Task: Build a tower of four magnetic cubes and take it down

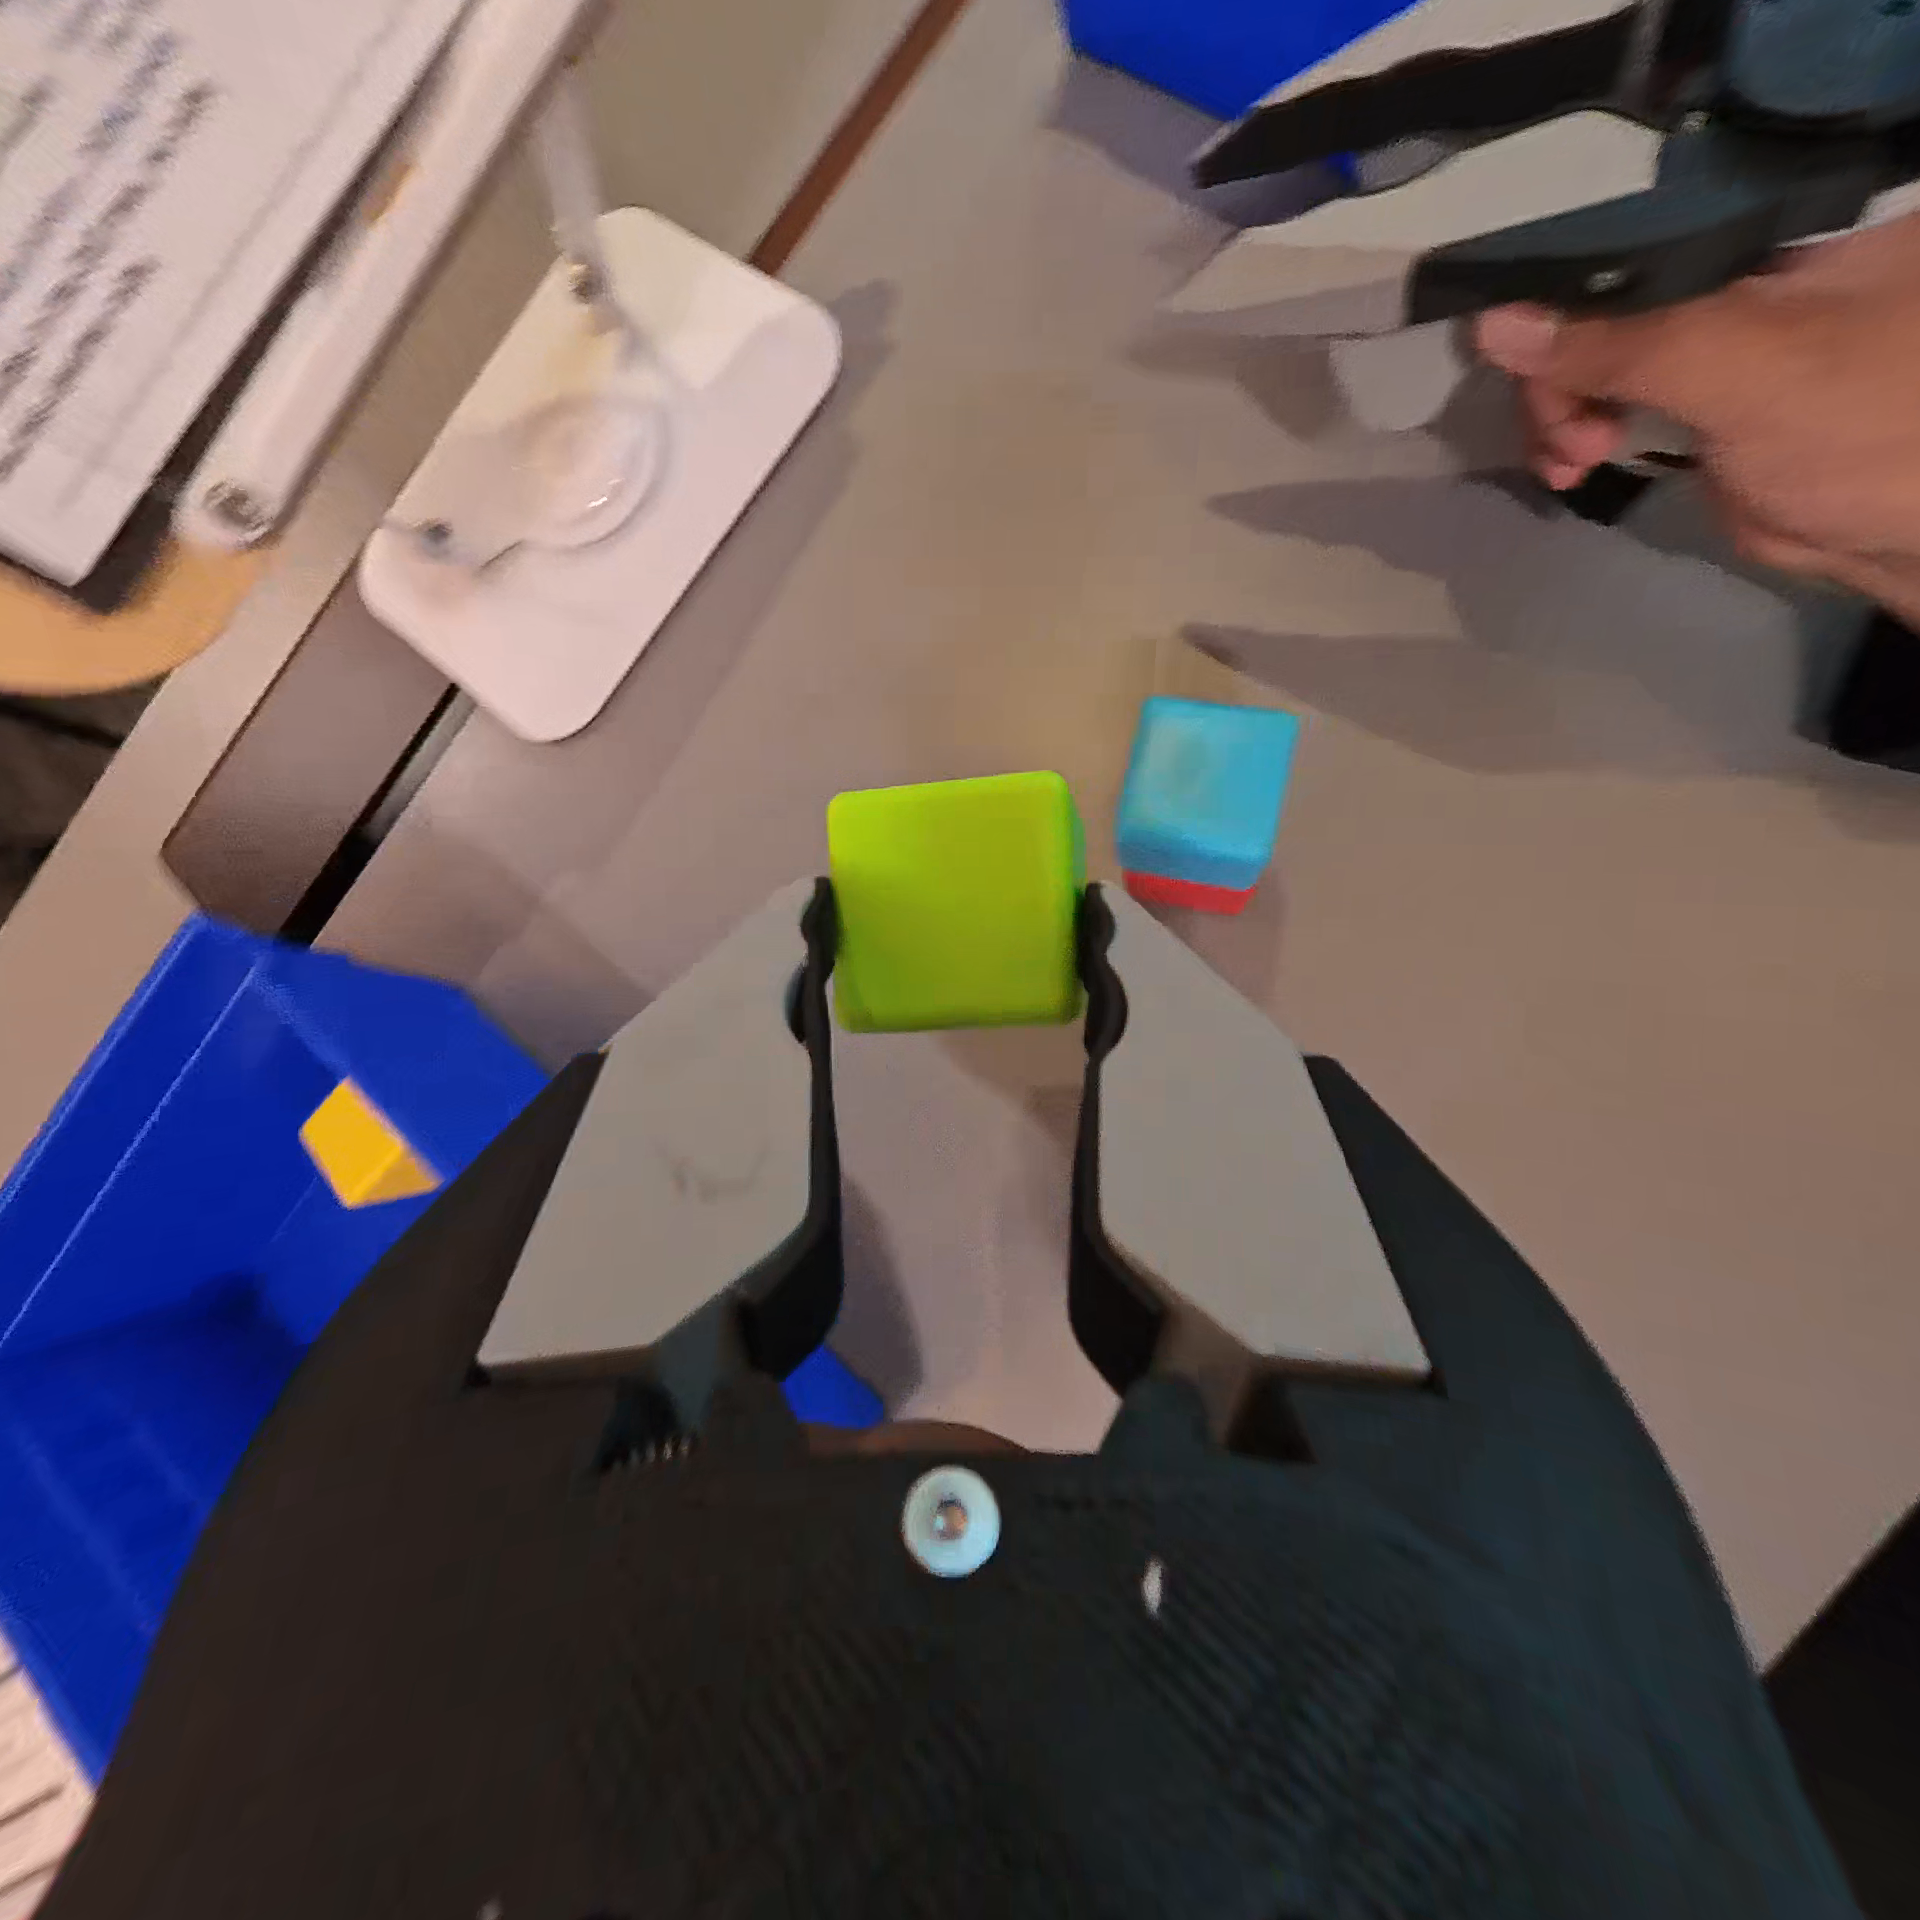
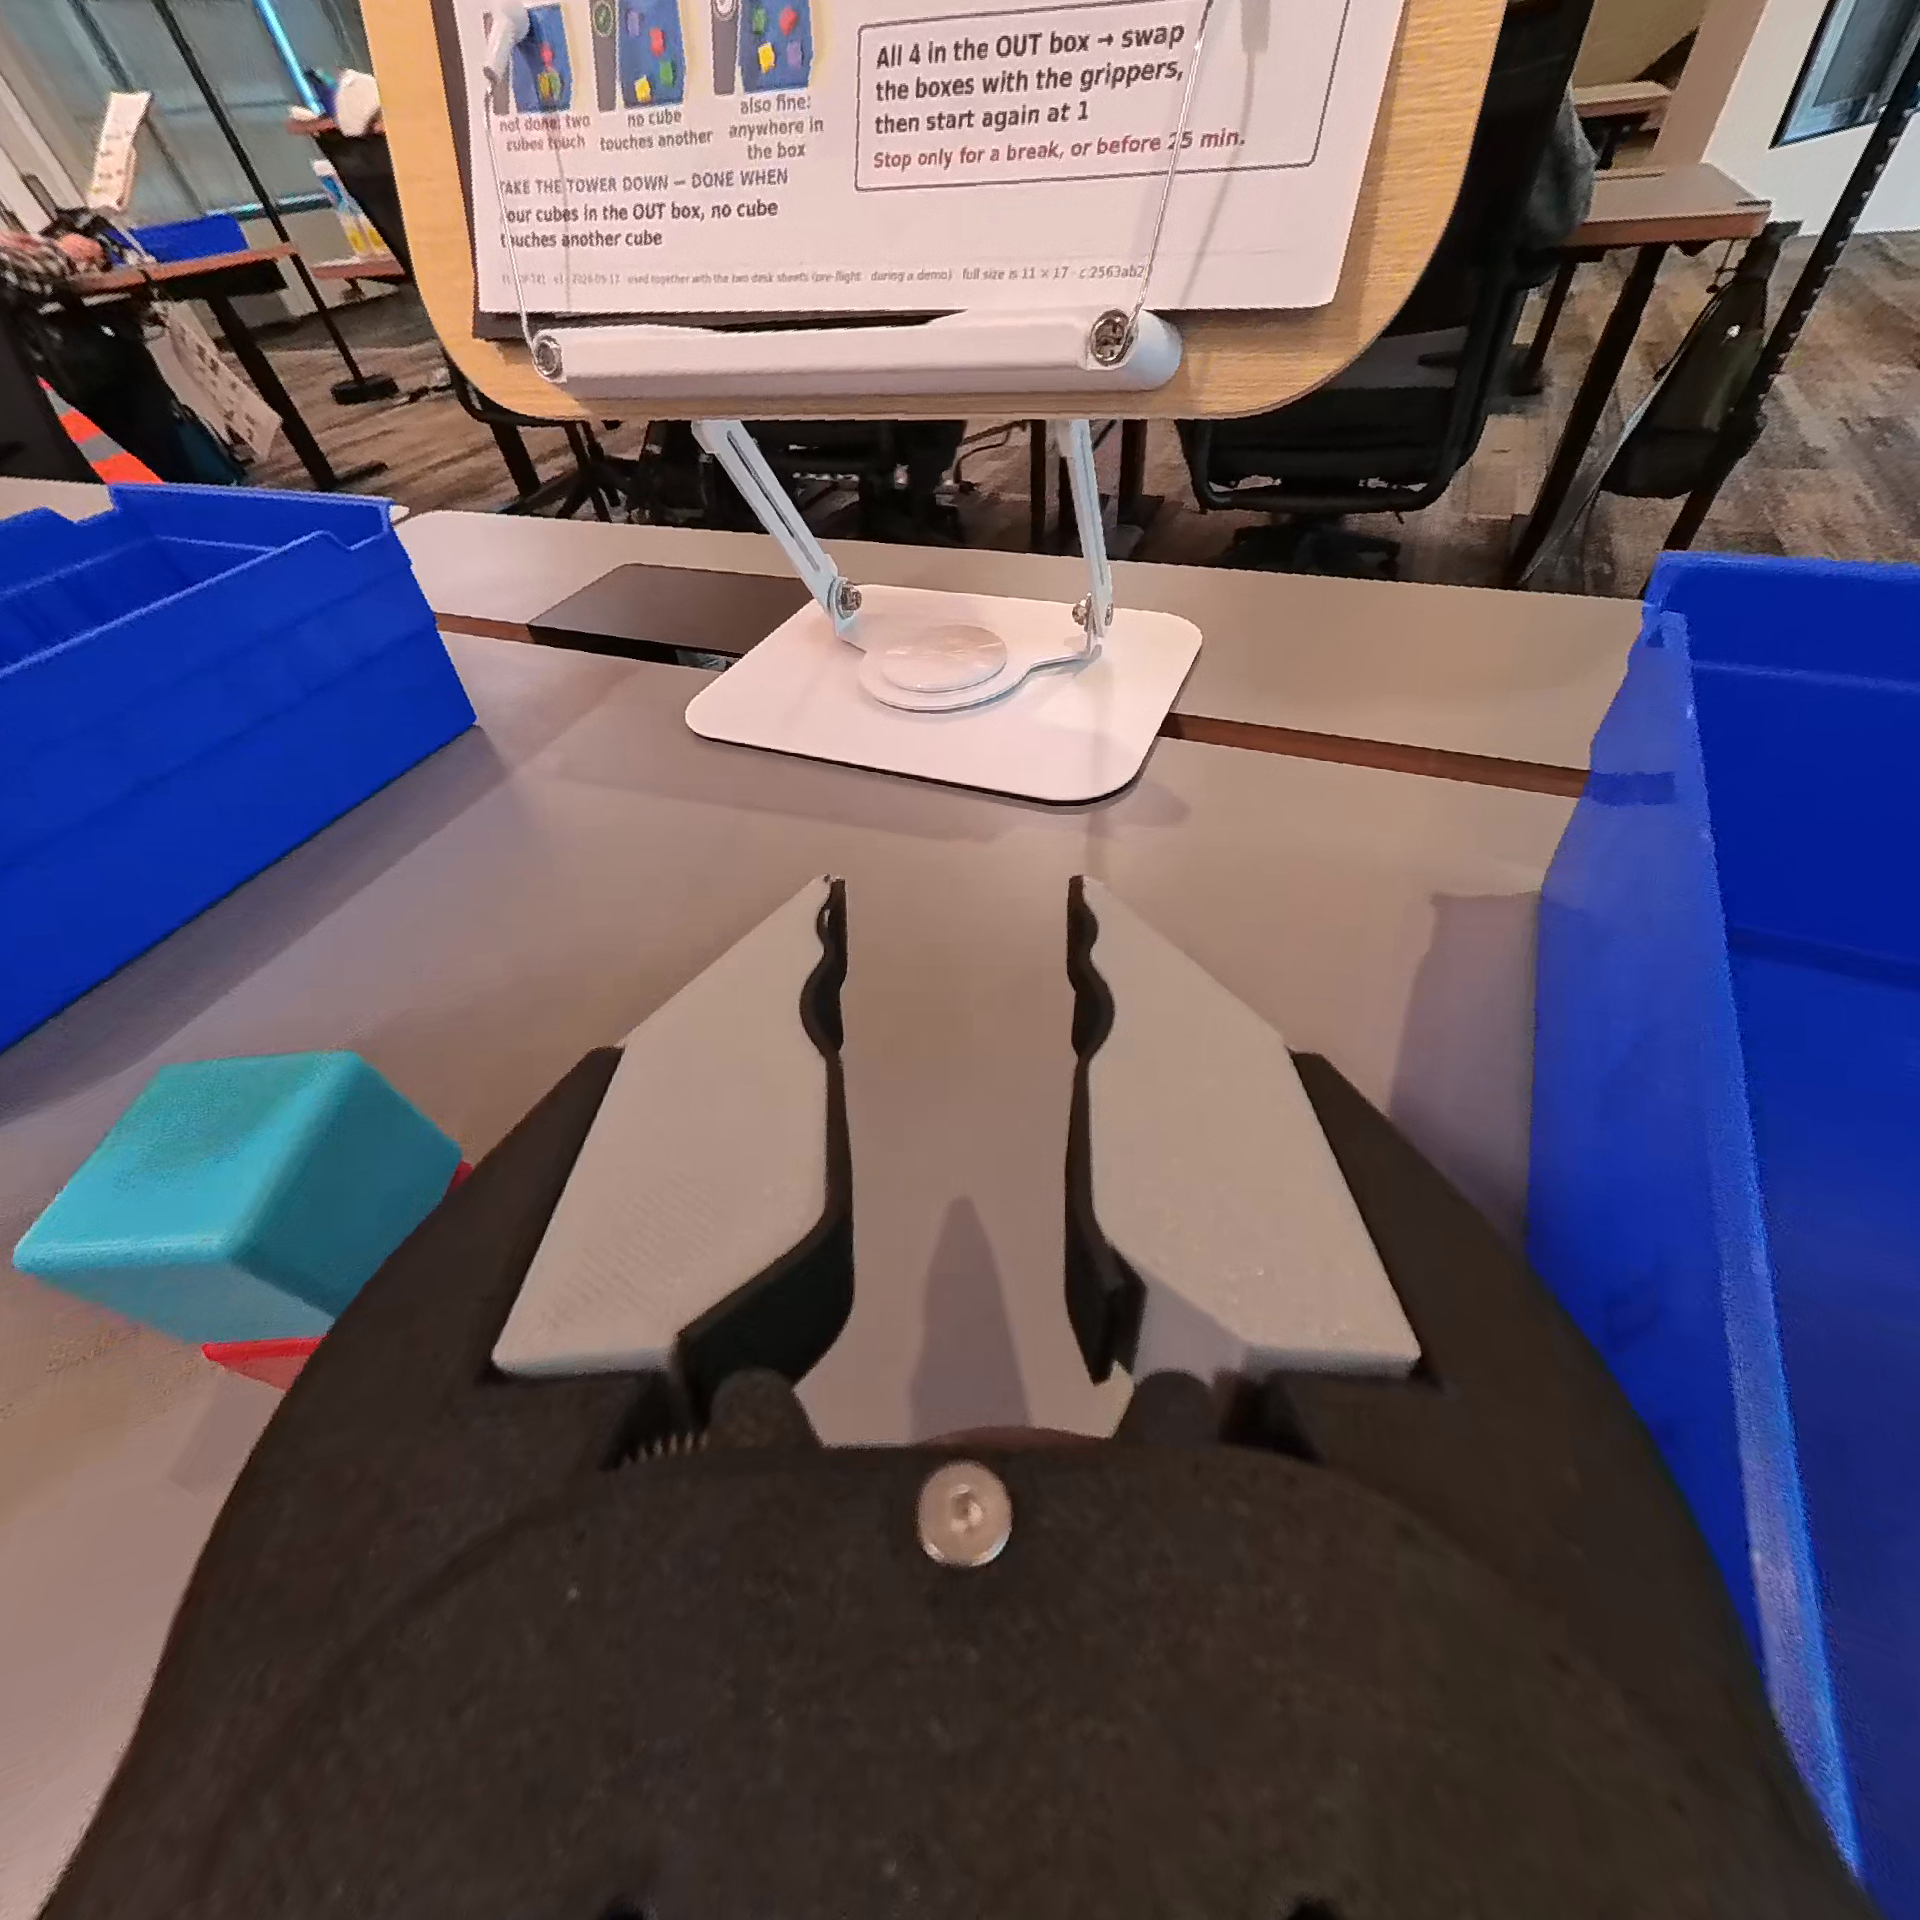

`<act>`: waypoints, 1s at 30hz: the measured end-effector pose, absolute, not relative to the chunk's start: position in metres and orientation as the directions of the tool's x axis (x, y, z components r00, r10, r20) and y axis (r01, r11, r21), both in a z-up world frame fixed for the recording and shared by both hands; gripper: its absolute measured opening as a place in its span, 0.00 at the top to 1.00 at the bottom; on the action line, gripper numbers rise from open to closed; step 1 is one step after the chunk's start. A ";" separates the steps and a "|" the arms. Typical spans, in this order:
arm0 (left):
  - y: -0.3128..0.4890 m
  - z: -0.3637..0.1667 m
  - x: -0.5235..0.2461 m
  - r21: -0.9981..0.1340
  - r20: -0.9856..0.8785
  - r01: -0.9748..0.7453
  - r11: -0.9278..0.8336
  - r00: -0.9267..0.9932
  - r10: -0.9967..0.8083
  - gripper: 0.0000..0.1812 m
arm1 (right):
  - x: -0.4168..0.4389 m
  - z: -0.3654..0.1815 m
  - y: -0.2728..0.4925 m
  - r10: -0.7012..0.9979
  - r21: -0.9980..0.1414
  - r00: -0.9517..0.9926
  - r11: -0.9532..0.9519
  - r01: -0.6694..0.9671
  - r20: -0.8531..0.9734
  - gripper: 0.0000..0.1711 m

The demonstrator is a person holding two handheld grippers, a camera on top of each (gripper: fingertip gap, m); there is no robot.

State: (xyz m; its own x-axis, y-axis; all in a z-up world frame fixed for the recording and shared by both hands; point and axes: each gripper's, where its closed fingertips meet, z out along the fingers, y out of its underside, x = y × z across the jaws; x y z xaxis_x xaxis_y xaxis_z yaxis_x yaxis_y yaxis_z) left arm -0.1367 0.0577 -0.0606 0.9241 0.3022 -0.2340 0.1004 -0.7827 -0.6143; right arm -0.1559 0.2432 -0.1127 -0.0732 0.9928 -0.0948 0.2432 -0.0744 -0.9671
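I held the green cube [image 1: 956, 902] pinched between the fingers of the left gripper [image 1: 956, 935], clear of the tabletop [image 1: 1455, 1143], with the partial tower at about 2 o'clock from it: a teal cube [image 1: 1205, 784] seated on a red cube [image 1: 1190, 894]. The right gripper [image 2: 956, 914] was spread and empty, pointed toward the white stand base [image 2: 935, 717] at 12 o'clock. In my judgement, the main hazard was magnetic snap: if the green cube approached the teal cube off-centre or tilted, attraction could pull it sideways, seat it askew, or drag the two-cube stack over. A second hazard was the pinch itself, since the cube was held only near the fingertips and could rotate on contact. The left wrist view was motion-blurred, so alignment was hard to confirm. That view alone showed the green cube, a yellow cube [image 1: 364, 1143] inside the blue bin [image 1: 156, 1195] at 8 o'clock, and the right gripper in a hand [image 1: 1714, 416] at 2 o'clock. The right wrist view alone showed a second blue bin [image 2: 1662, 1039] at 3 o'clock, the instruction sheet [image 2: 904, 145] on its board, and the tower close at 9 o'clock.
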 end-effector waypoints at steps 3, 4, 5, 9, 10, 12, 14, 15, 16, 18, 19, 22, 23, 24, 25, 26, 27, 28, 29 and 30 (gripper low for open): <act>0.086 -0.076 -0.119 -0.572 -0.252 0.041 -0.819 0.942 0.223 0.75 | -0.156 -0.114 0.246 0.993 -0.966 -0.069 -0.081 0.247 -0.101 0.77; 0.093 -0.081 -0.115 -0.560 -0.258 0.024 -0.828 0.945 0.202 0.75 | -0.156 -0.115 0.246 0.992 -0.965 -0.068 -0.083 0.248 -0.103 0.77; 0.100 -0.086 -0.111 -0.552 -0.256 0.012 -0.834 0.949 0.182 0.75 | -0.156 -0.115 0.246 0.992 -0.965 -0.068 -0.087 0.249 -0.107 0.77; 0.114 -0.100 -0.103 -0.514 -0.249 -0.013 -0.858 0.959 0.135 0.75 | -0.156 -0.112 0.246 0.991 -0.966 -0.072 -0.092 0.243 -0.112 0.77; 0.115 -0.104 -0.103 -0.499 -0.252 -0.014 -0.866 0.959 0.129 0.75 | -0.156 -0.111 0.246 0.991 -0.966 -0.072 -0.091 0.241 -0.111 0.77; 0.113 -0.110 -0.104 -0.478 -0.249 -0.001 -0.878 0.959 0.134 0.75 | -0.155 -0.110 0.246 0.991 -0.967 -0.074 -0.092 0.236 -0.113 0.77; 0.114 -0.110 -0.105 -0.490 -0.241 0.009 -0.872 0.960 0.145 0.75 | -0.155 -0.108 0.245 0.990 -0.968 -0.075 -0.095 0.232 -0.115 0.77; 0.114 -0.110 -0.105 -0.495 -0.240 0.013 -0.869 0.959 0.151 0.75 | -0.155 -0.108 0.245 0.990 -0.968 -0.076 -0.095 0.231 -0.116 0.77; 0.114 -0.110 -0.105 -0.499 -0.239 0.015 -0.867 0.959 0.154 0.75 | -0.155 -0.107 0.245 0.990 -0.969 -0.076 -0.095 0.230 -0.115 0.77; 0.113 -0.105 -0.107 -0.525 -0.242 0.019 -0.851 0.955 0.171 0.75 | -0.154 -0.107 0.246 0.991 -0.969 -0.075 -0.095 0.228 -0.115 0.77; 0.112 -0.099 -0.108 -0.554 -0.235 0.025 -0.832 0.954 0.185 0.76 | -0.154 -0.107 0.246 0.990 -0.969 -0.075 -0.096 0.228 -0.116 0.77; 0.103 -0.072 -0.118 -0.663 -0.182 0.085 -0.744 0.945 0.271 0.73 | -0.155 -0.107 0.246 0.990 -0.969 -0.074 -0.098 0.229 -0.117 0.77; 0.096 -0.063 -0.125 -0.692 -0.167 0.109 -0.713 0.938 0.305 0.73 | -0.155 -0.108 0.246 0.991 -0.968 -0.074 -0.096 0.231 -0.116 0.77; 0.085 -0.054 -0.137 -0.714 -0.162 0.139 -0.686 0.921 0.355 0.73 | -0.155 -0.110 0.246 0.991 -0.968 -0.073 -0.092 0.234 -0.112 0.77; 0.071 -0.047 -0.152 -0.732 -0.162 0.174 -0.658 0.895 0.416 0.72 | -0.156 -0.111 0.245 0.992 -0.967 -0.073 -0.087 0.239 -0.107 0.77; 0.055 -0.039 -0.169 -0.751 -0.156 0.213 -0.624 0.862 0.482 0.72 | -0.156 -0.113 0.245 0.992 -0.967 -0.071 -0.081 0.243 -0.102 0.77; 0.037 -0.032 -0.187 -0.775 -0.144 0.256 -0.578 0.819 0.555 0.72 | -0.157 -0.115 0.245 0.993 -0.966 -0.069 -0.076 0.248 -0.096 0.77; 0.018 -0.025 -0.207 -0.801 -0.125 0.297 -0.519 0.765 0.632 0.72 | -0.158 -0.117 0.245 0.994 -0.965 -0.068 -0.070 0.254 -0.090 0.77; -0.001 -0.019 -0.225 -0.828 -0.100 0.328 -0.455 0.712 0.695 0.72 | -0.158 -0.120 0.244 0.994 -0.963 -0.068 -0.062 0.262 -0.082 0.77; -0.019 -0.015 -0.243 -0.848 -0.074 0.354 -0.395 0.659 0.749 0.72 | -0.159 -0.123 0.244 0.995 -0.962 -0.066 -0.051 0.270 -0.072 0.77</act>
